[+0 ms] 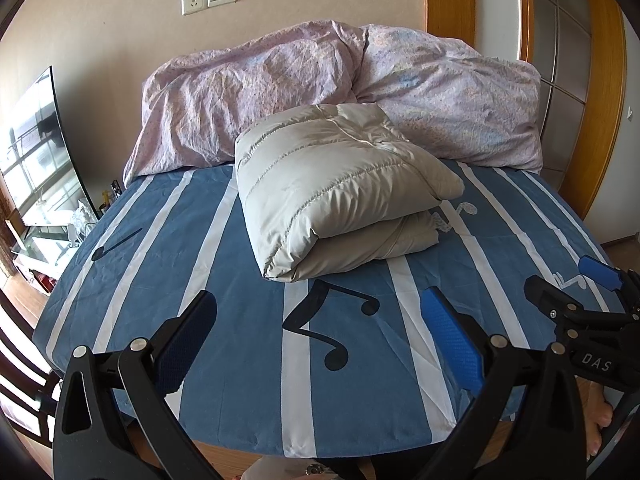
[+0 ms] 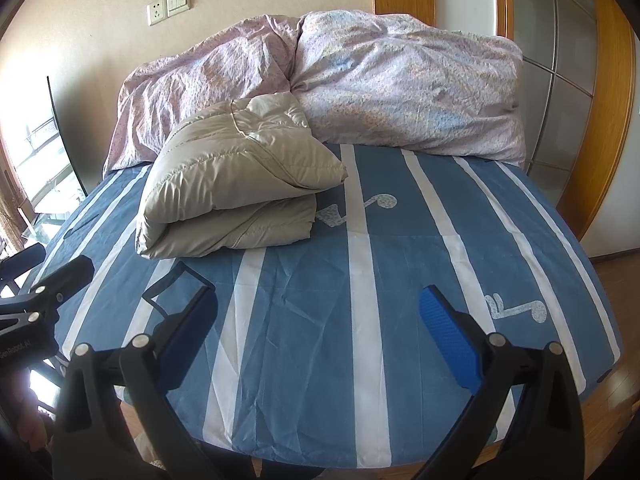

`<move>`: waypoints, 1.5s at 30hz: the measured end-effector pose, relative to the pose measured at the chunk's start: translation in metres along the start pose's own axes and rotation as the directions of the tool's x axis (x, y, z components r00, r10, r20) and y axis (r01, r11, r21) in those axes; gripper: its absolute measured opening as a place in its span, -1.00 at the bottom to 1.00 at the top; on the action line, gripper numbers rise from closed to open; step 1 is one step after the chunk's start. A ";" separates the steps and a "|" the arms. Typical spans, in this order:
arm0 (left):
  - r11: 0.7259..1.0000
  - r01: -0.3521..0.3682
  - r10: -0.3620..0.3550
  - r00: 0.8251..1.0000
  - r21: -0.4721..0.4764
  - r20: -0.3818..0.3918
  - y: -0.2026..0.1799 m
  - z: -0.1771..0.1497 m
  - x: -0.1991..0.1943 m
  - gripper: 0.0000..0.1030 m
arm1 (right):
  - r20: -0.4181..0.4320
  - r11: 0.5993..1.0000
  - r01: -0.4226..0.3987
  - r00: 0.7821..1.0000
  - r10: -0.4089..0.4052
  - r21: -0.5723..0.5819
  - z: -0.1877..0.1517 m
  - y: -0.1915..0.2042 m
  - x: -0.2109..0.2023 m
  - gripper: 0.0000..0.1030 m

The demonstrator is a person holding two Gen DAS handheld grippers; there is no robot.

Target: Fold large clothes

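Note:
A beige quilted down jacket [image 1: 336, 188] lies folded in a thick bundle on the blue striped bed sheet [image 1: 248, 320], its far edge against the duvet. It also shows in the right wrist view [image 2: 232, 184], left of centre. My left gripper [image 1: 320, 332] is open and empty, held over the near part of the bed, well short of the jacket. My right gripper [image 2: 320, 328] is open and empty, over the near bed to the right of the left one. The right gripper shows at the right edge of the left wrist view [image 1: 576, 304].
A crumpled pink floral duvet [image 1: 344, 92] is heaped along the far side of the bed against the wall. A mirror [image 1: 36, 148] and low cluttered furniture stand on the left. Wooden-framed glass doors [image 2: 560, 80] stand at the right. The bed's near edge [image 1: 304, 450] lies below the grippers.

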State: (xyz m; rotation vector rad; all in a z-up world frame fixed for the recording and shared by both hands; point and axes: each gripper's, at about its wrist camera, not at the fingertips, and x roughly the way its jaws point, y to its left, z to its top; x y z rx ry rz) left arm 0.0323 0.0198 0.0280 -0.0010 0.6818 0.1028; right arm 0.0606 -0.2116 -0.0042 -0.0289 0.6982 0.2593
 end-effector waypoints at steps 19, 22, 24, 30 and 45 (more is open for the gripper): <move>1.000 -0.005 0.005 1.000 0.002 0.000 0.002 -0.001 0.004 0.97 | -0.002 1.000 0.002 1.000 -0.002 -0.002 0.001 -0.002 0.003 0.96; 1.000 -0.004 0.004 1.000 0.003 0.000 0.002 -0.001 0.005 0.97 | -0.001 1.000 0.004 1.000 -0.004 -0.003 0.000 -0.002 0.003 0.96; 1.000 -0.005 0.005 1.000 0.003 0.001 0.002 -0.001 0.005 0.97 | -0.001 1.000 0.003 1.000 -0.003 -0.002 0.001 -0.002 0.003 0.96; 1.000 -0.004 0.004 1.000 0.002 -0.001 0.002 -0.001 0.005 0.97 | -0.002 1.000 0.002 1.000 -0.002 -0.003 0.000 -0.003 0.004 0.96; 1.000 -0.003 0.003 1.000 0.003 -0.001 0.003 -0.002 0.006 0.97 | -0.001 1.000 0.004 1.000 -0.004 -0.003 0.001 -0.001 0.003 0.96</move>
